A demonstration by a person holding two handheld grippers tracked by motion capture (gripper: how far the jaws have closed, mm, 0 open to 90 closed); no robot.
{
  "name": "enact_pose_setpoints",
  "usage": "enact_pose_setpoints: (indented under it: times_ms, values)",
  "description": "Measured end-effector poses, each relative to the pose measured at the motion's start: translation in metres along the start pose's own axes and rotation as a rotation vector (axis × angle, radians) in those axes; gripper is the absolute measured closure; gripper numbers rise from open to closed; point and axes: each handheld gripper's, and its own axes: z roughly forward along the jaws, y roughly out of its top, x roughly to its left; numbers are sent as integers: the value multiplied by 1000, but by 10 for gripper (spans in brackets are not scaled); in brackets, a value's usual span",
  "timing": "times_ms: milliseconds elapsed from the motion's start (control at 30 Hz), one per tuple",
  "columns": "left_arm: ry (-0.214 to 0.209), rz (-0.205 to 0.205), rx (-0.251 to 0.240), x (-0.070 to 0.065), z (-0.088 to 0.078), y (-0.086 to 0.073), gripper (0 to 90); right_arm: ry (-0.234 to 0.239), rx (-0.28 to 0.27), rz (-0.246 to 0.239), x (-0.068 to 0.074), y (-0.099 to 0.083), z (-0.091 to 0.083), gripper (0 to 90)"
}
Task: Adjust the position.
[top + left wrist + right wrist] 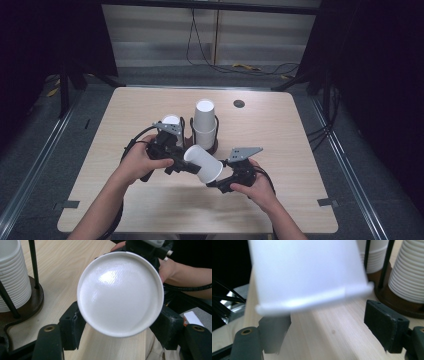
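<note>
From the high view a white paper cup (pixel 204 164) lies on its side in the air above the wooden table (pixel 280 130), between the left gripper (pixel 186 164) and the right gripper (pixel 216 183). Its long axis runs level, slanting across the table, and one round end faces up toward that camera.

The left gripper view adds the grip: the cup's round end (pixel 120 293), slightly glossy with a thin rolled edge, faces the lens, and the two black jaw pads press its sides, so this gripper has hold of the cup.

The right gripper view shows the smooth, blurred wall and rolled rim of the cup (pixel 308 275) hanging just over its own jaws. Those block-shaped black pads stand apart; the right one is clear of the rim, while the left one sits close under it, contact uncertain.

Behind stand stacks of ribbed white cups (pixel 409 277) in a dark wire holder (pixel 387 262) with a round brown base, the same stacks (pixel 205 124) seen mid-table from above.
</note>
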Motion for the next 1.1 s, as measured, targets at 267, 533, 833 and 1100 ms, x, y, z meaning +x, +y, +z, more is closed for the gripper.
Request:
enact_pose_setpoints:
  times_ms: [267, 533, 833, 1100]
  values:
    - [11, -6, 10, 1, -3, 3, 341, 1, 34, -8, 1, -2, 2, 215]
    - [42, -11, 10, 4, -11, 4, 341, 32, 52, -30, 4, -5, -1, 214]
    - [51, 2, 38, 1, -2, 6, 340, 14, 17, -18, 6, 8, -5, 144]
    - [21, 11, 28, -2, 9, 10, 340, -8, 31, -38, 7, 14, 1, 141]
